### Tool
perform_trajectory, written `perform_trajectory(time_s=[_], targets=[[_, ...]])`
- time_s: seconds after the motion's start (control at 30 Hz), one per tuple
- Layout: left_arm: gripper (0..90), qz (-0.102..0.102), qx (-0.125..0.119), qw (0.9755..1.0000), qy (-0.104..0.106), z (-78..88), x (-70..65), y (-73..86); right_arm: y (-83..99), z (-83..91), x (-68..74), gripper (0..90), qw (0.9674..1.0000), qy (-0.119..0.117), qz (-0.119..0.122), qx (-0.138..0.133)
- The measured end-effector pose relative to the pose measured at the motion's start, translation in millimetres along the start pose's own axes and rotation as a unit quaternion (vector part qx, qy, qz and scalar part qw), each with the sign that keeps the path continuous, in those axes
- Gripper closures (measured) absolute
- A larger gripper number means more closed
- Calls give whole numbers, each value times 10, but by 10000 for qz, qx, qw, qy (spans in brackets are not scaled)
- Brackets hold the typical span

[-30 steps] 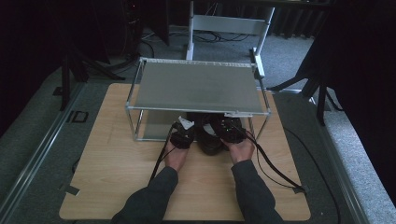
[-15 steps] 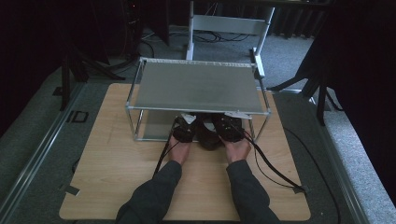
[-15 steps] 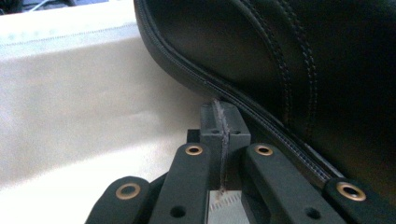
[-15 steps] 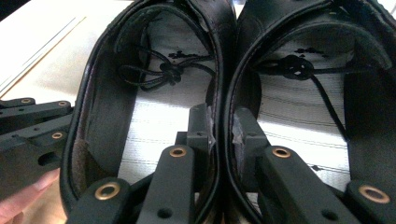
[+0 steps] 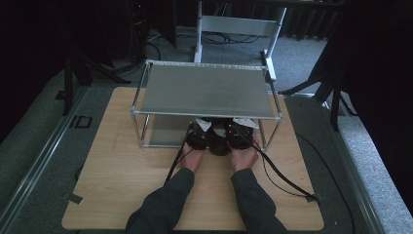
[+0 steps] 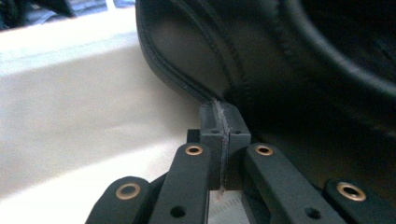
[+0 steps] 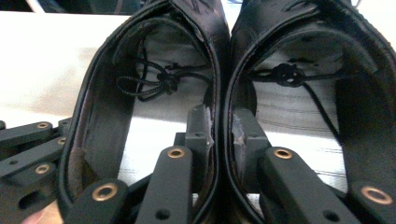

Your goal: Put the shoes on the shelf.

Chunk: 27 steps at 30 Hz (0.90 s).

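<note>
While both hands reach under the metal rack (image 5: 207, 92) on the table (image 5: 112, 161), the left claw (image 6: 223, 140) pinches the heel edge of a black shoe (image 6: 280, 60); right claw (image 7: 219, 135), jaws just widening, grips two touching shoes' inner walls (image 7: 223, 70).

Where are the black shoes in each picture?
High view: the black shoes sit between the two grippers, half under the metal rack.
Left gripper view: one shoe's dark side and seam, upper right.
Right gripper view: both shoes seen from behind, side by side, laces inside.
Shared landmark: the pale wooden table.
</note>
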State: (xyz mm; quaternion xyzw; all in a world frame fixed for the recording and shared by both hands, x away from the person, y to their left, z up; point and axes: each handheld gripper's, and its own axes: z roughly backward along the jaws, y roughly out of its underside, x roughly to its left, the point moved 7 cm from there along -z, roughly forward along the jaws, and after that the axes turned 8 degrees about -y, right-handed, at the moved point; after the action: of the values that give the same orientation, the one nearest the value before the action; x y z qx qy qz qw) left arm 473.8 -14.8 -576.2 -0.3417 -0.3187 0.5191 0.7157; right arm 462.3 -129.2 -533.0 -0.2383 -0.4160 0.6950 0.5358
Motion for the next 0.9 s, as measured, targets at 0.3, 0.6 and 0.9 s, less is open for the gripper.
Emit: perform_trajectory(time_s=[0.3,0.6,0.9], targets=[[881,14,195,9998,102,-63,-14,77,-54,14,-68,425,9989,-135,269,-357],[815,112,244,9995,194,-56,15,107,-51,373,-125,350,9954,-554,511,-598],[792,92,261,9992,285,-48,32,129,98,758,-449,311,9950,-540,601,-587]])
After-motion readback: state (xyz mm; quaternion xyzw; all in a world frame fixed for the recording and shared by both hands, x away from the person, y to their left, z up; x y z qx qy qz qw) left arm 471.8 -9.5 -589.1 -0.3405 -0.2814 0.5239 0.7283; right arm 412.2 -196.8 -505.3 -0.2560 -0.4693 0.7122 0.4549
